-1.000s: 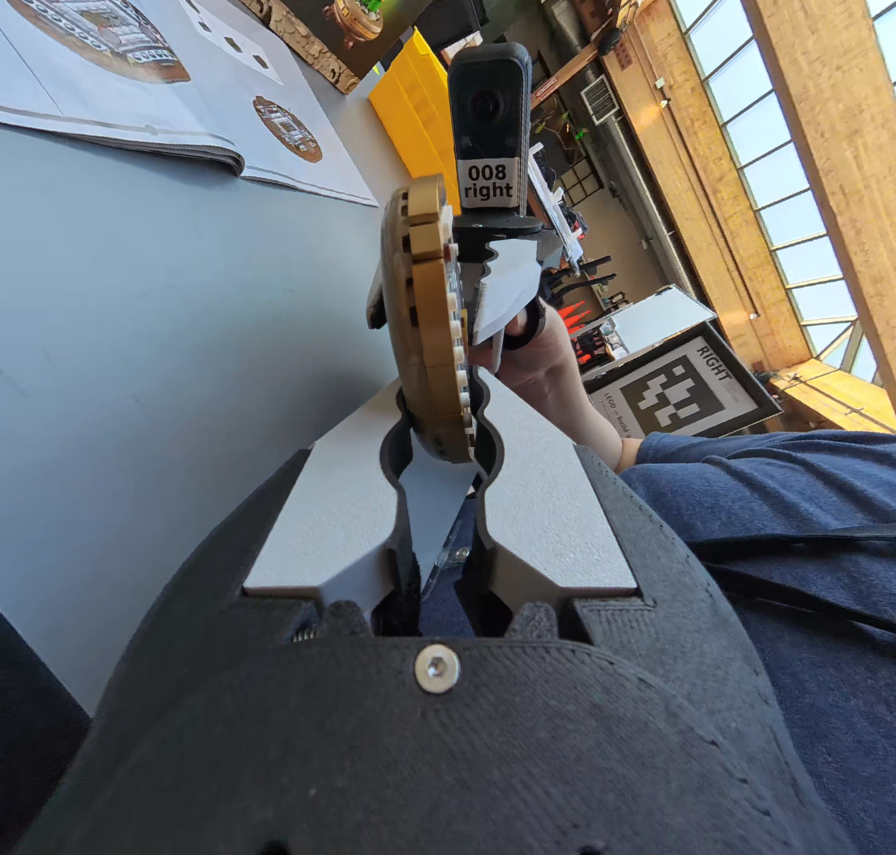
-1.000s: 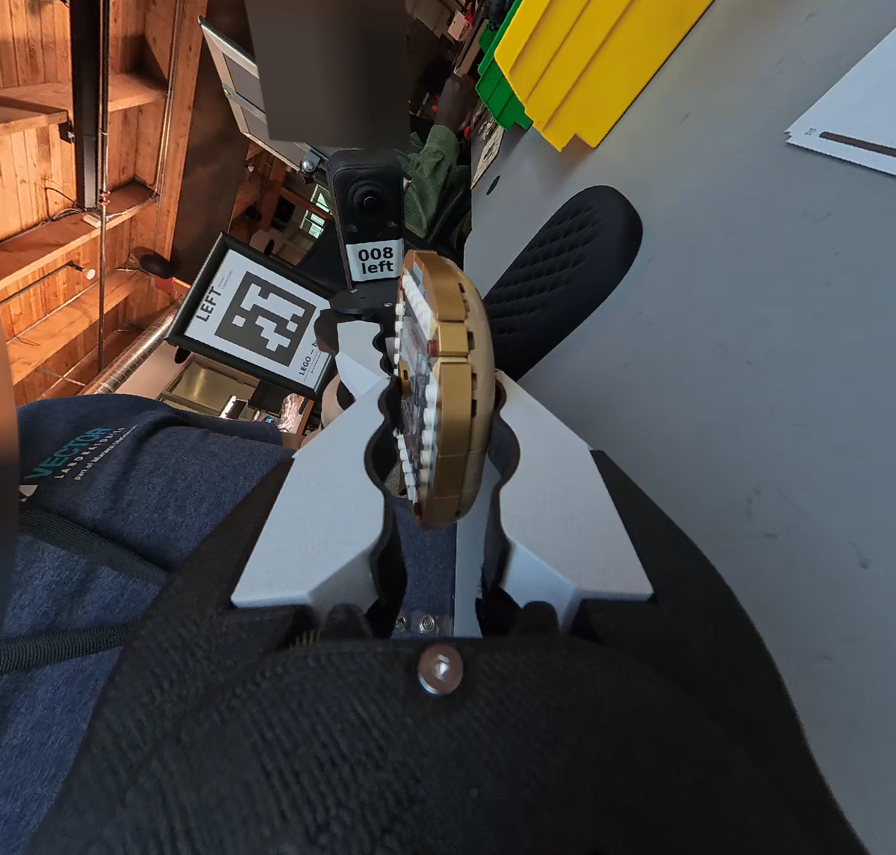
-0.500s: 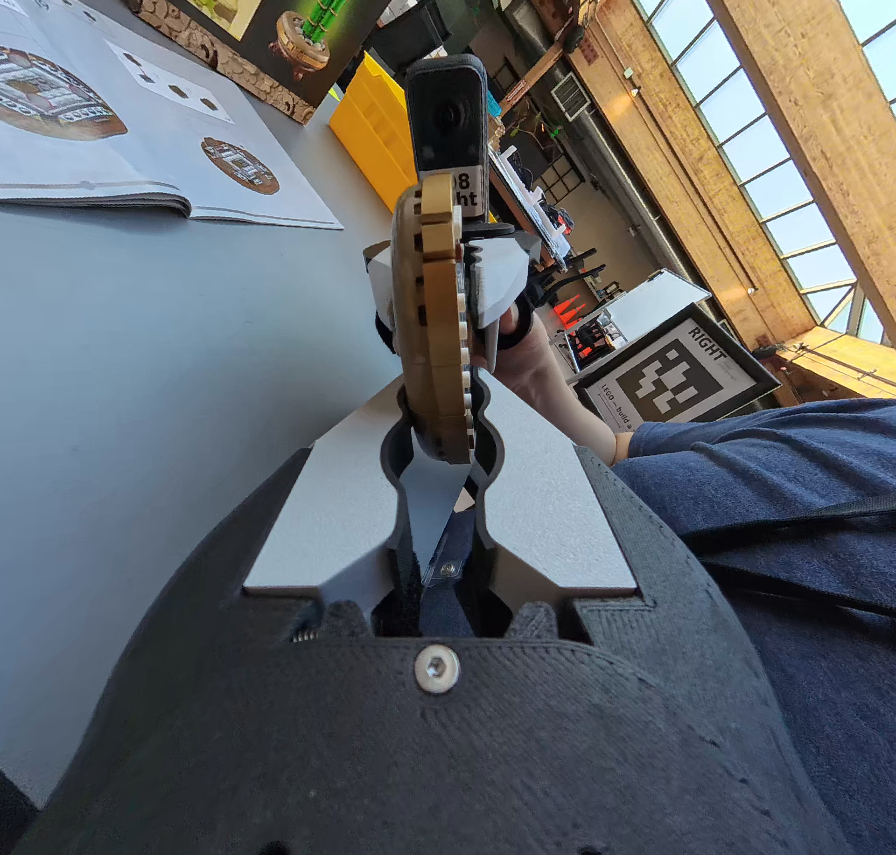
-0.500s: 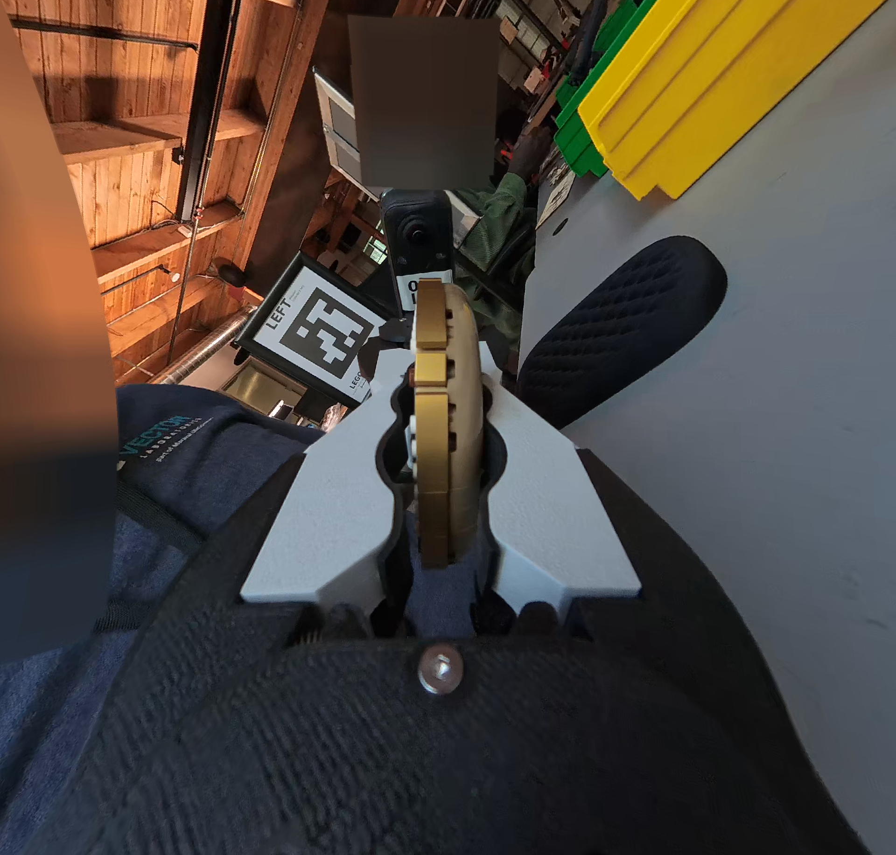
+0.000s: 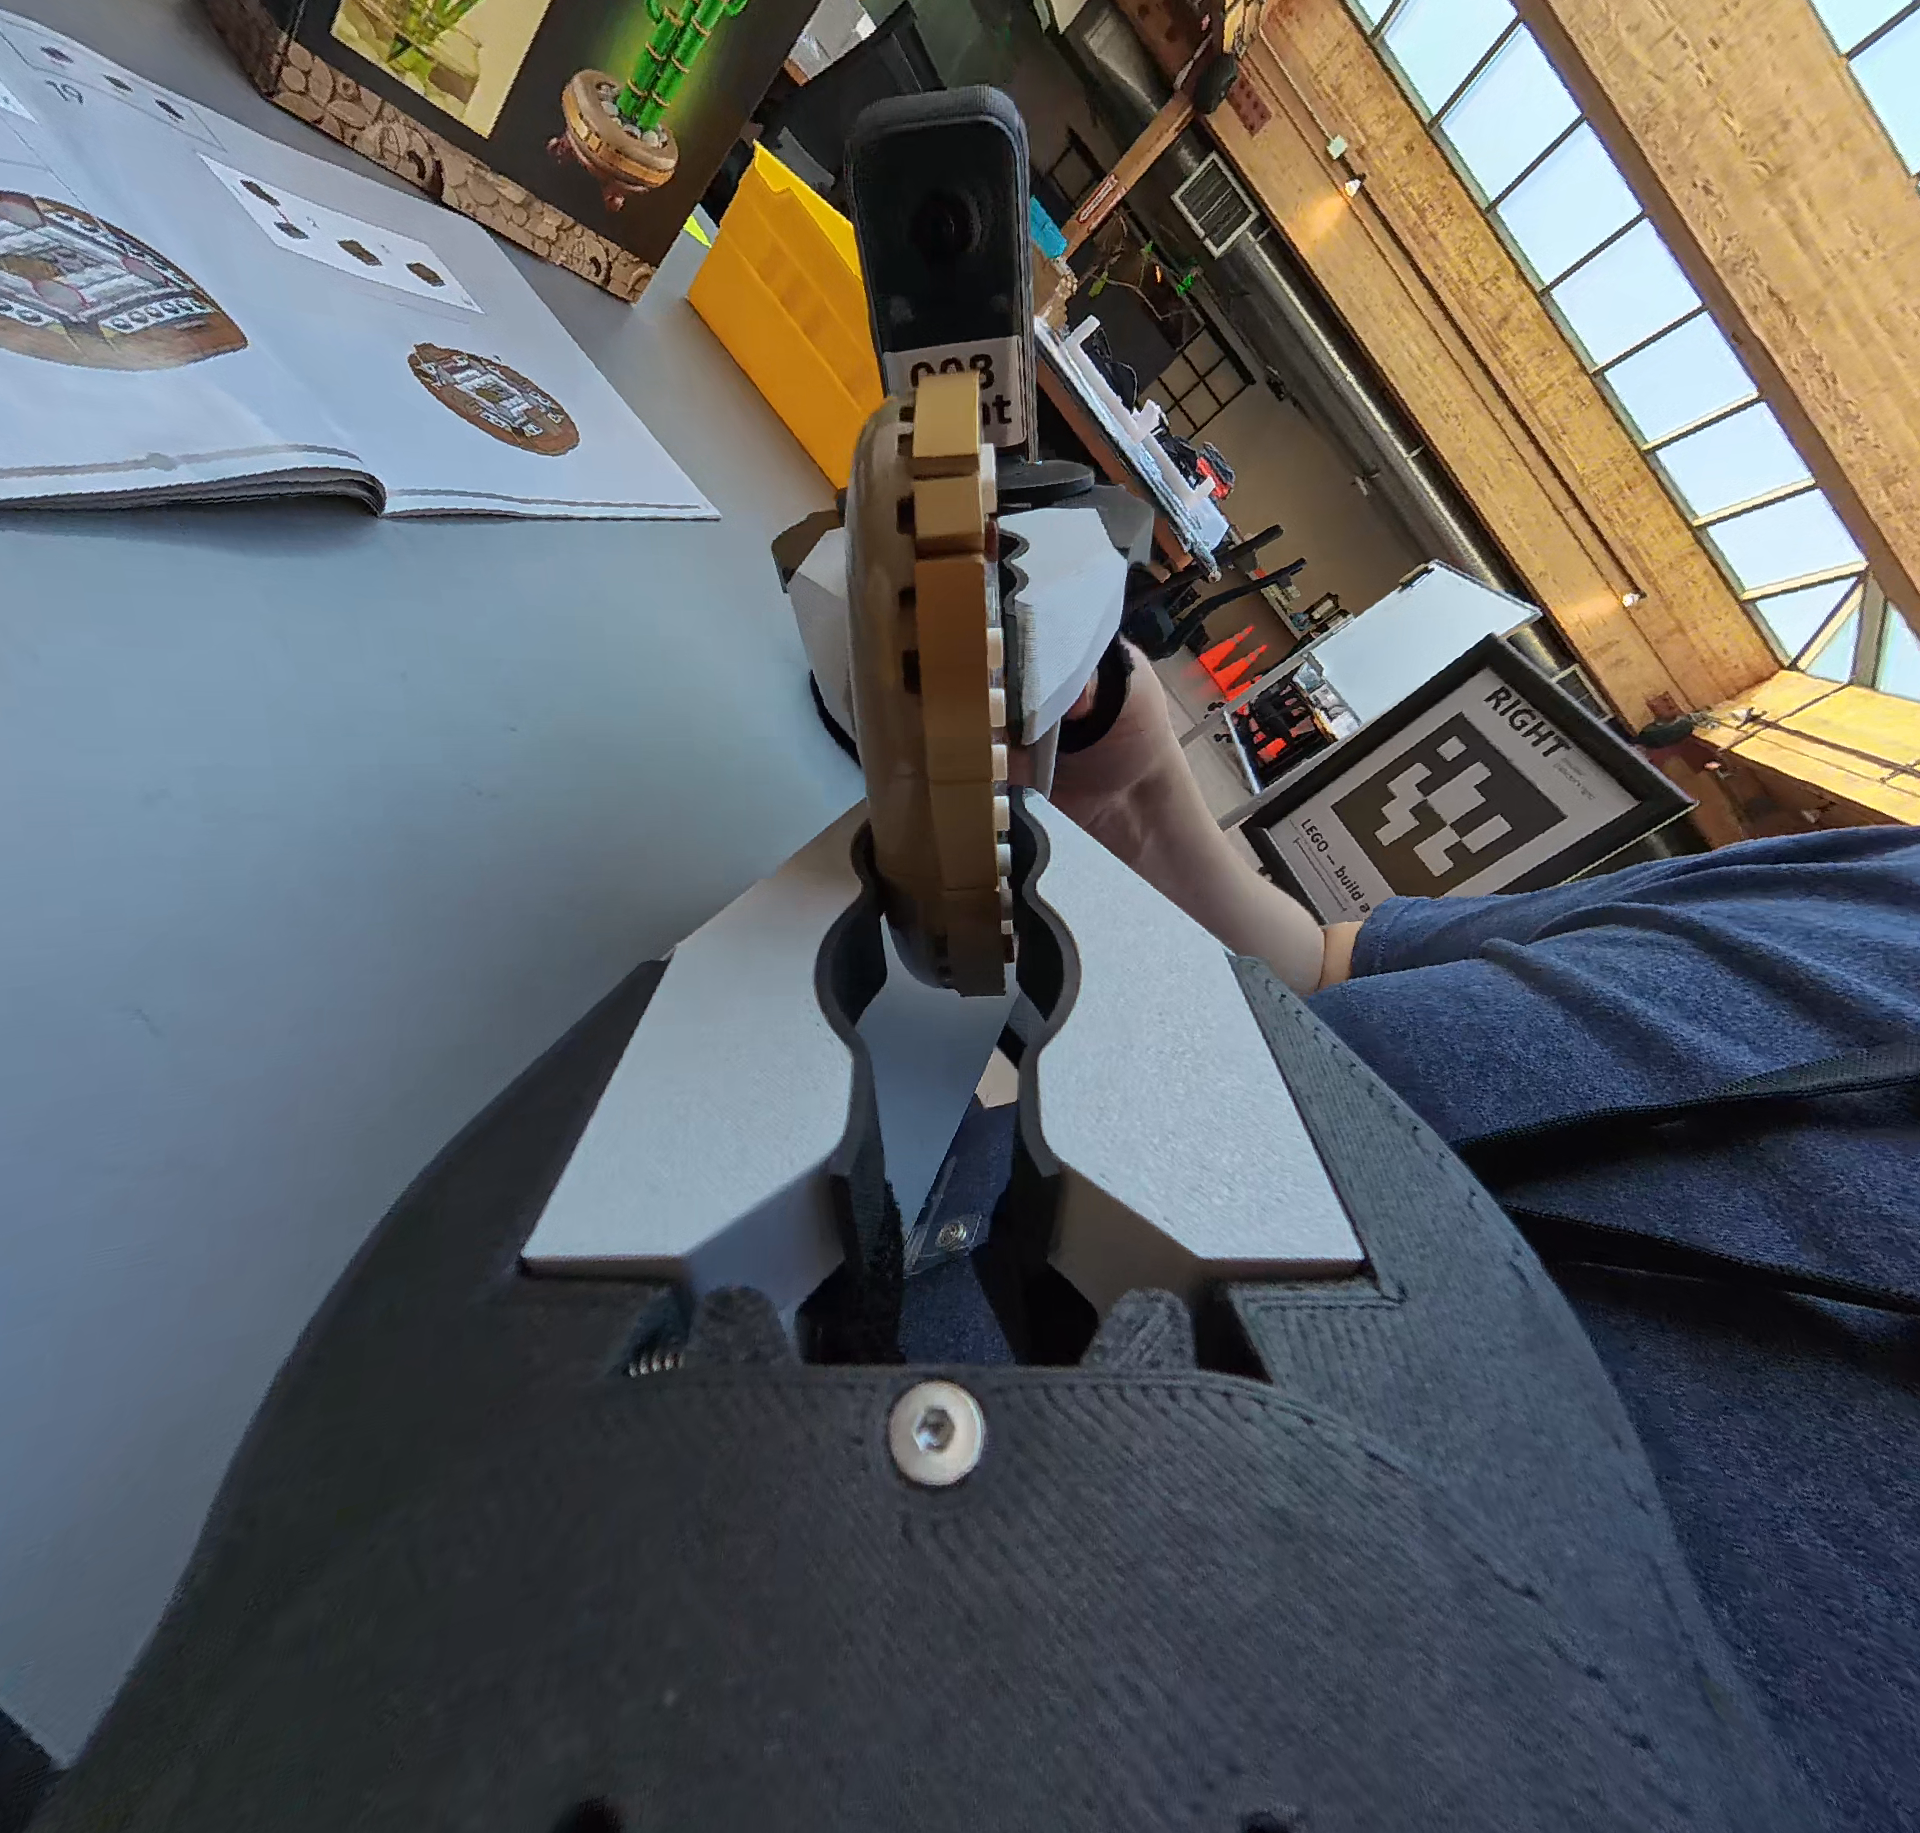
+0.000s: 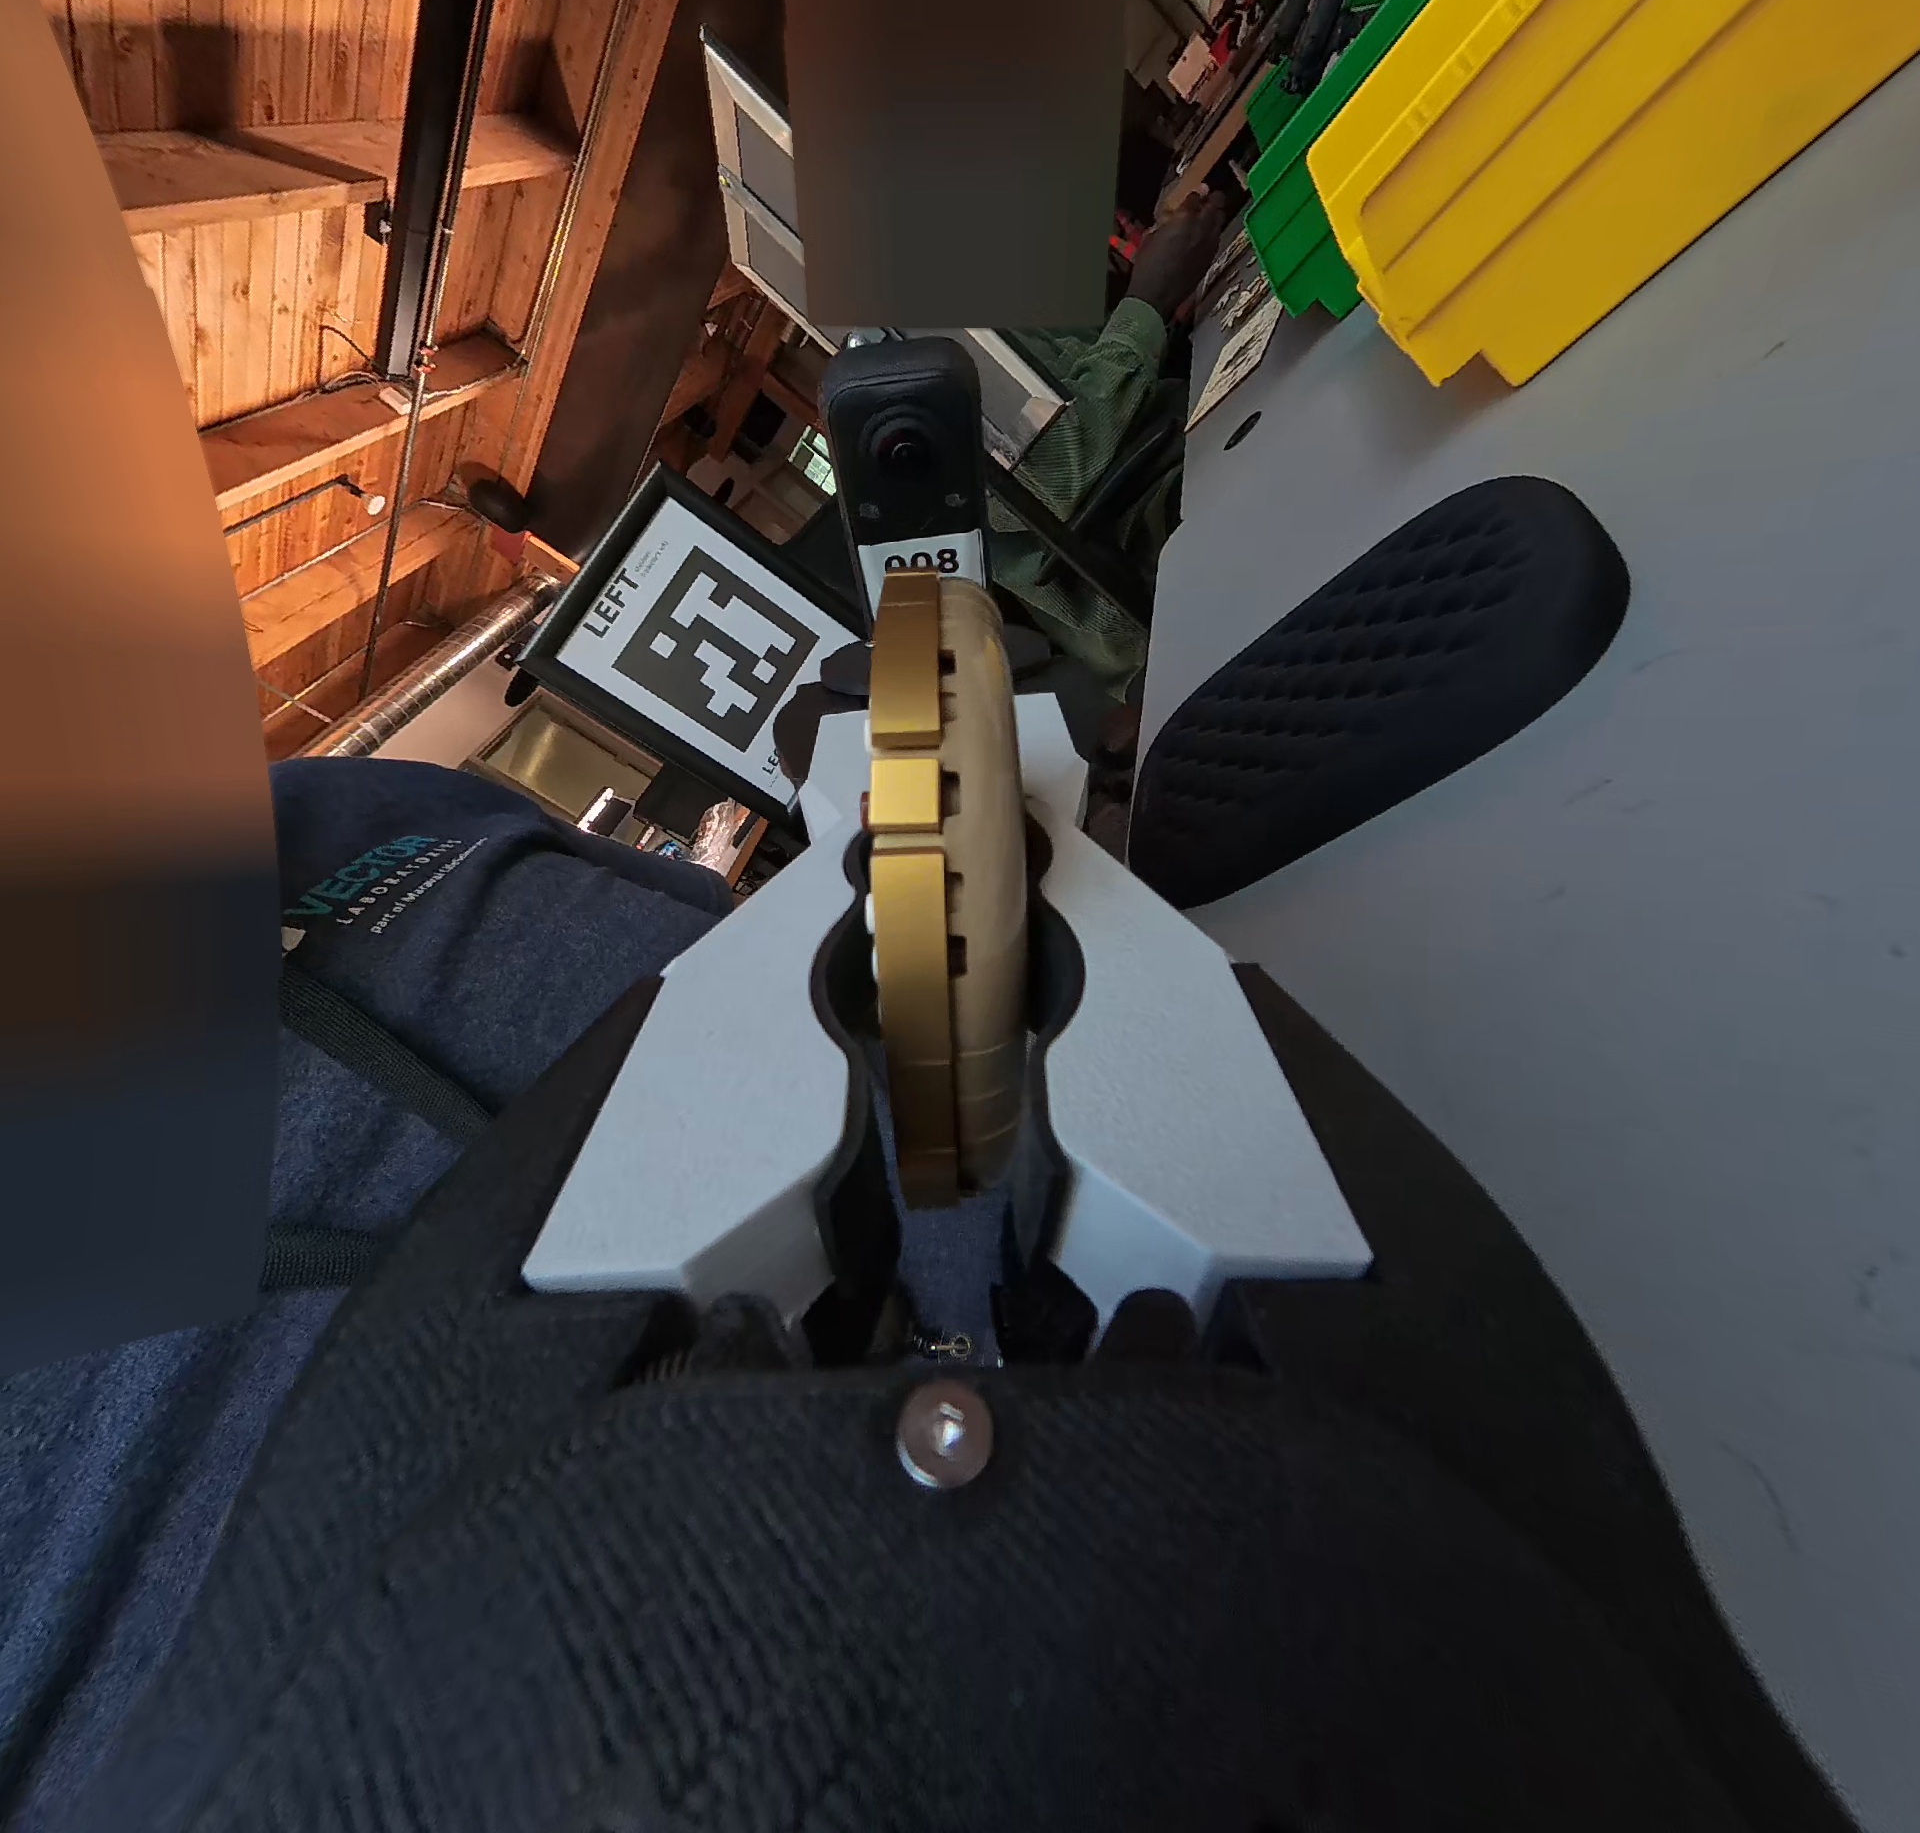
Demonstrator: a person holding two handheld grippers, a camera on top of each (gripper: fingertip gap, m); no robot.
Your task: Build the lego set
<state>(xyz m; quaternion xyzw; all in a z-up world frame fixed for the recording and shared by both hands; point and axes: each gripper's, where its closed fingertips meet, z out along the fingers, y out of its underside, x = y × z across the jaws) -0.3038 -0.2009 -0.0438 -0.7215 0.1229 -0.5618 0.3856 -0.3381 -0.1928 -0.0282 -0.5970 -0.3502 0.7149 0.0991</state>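
Observation:
A round tan and gold lego disc (image 5: 935, 682) stands on edge, held between both grippers above the grey table (image 5: 364, 796). My left gripper (image 5: 940, 879) is shut on its near rim. My right gripper (image 6: 951, 952) is shut on the opposite rim of the disc (image 6: 940, 900). White studs line the disc face turned away from the table. Each gripper shows beyond the disc in the other's view, the right one (image 5: 935, 620) in the left wrist view and the left one (image 6: 940, 765) in the right wrist view.
An open instruction booklet (image 5: 260, 360) lies on the table at far left, with the set's box (image 5: 499, 69) behind it. Yellow bins (image 5: 790, 329) stand beyond; yellow bins (image 6: 1621, 131) and green bins (image 6: 1309, 183) show in the right wrist view. A black chair back (image 6: 1371, 682) sits at the table edge.
Both grippers have turned together with the disc, so it now shows more edge-on in the right wrist view. The booklet and box have come further into the left wrist view.

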